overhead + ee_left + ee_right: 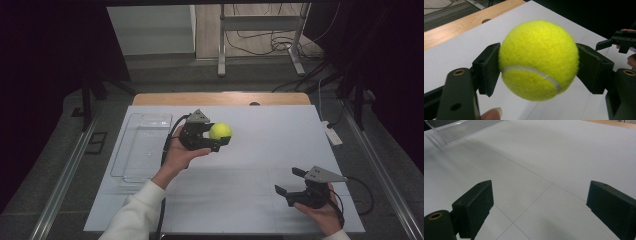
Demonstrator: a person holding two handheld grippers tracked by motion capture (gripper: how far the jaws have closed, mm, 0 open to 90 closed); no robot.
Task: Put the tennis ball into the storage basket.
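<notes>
Item 1: right gripper (291,186), near right of table (260,165), in my right hand; jaws wide apart, nothing between them, idle over white surface.
Item 2: left gripper (216,139), mid-table, clear of surface; jaws pressed on both sides of tennis ball (220,131), firm hold.
Item 3: clear tray (131,160), left side, no contents seen.
Step, as I judge: ball in carry. Next move likely calls for swing left over tray, lower, then release.
</notes>
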